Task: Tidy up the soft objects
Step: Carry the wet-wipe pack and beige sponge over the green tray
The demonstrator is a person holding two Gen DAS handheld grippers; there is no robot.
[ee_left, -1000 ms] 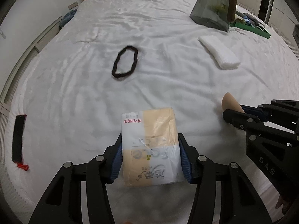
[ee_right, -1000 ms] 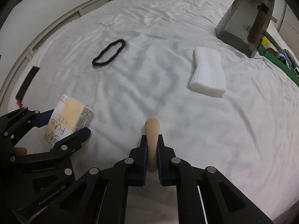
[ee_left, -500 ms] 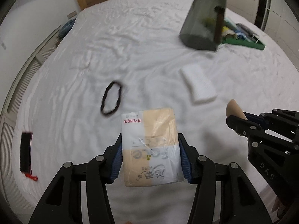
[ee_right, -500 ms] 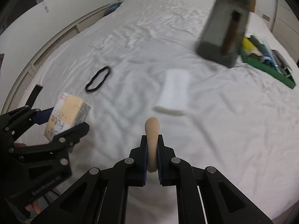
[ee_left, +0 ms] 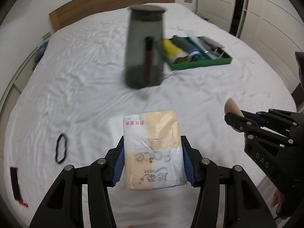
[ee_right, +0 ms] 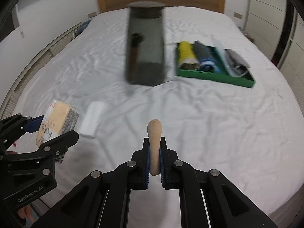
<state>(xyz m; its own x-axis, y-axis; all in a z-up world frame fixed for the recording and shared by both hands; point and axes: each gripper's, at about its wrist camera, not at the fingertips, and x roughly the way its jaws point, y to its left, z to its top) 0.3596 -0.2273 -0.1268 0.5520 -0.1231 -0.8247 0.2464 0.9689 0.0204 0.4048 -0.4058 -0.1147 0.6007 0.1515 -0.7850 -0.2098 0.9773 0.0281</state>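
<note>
the left gripper (ee_left: 153,161) clamps a tissue pack (ee_left: 152,150) by its long sides, long axis pointing ahead; the right gripper (ee_right: 154,159), nearly closed, pinches a beige sponge (ee_right: 154,142) standing upright. both aim at the dark bin (ee_right: 145,51) dead ahead, the green tray (ee_right: 214,74) beside it nearer the right hand. only the left view shows the black hair band (ee_left: 61,148); only the right shows the white folded cloth (ee_right: 92,119).

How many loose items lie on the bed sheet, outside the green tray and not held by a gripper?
3: a black hair band at the left, a white folded cloth beside the held tissue pack, and a black strip near the left edge. Others may be hidden.
</note>
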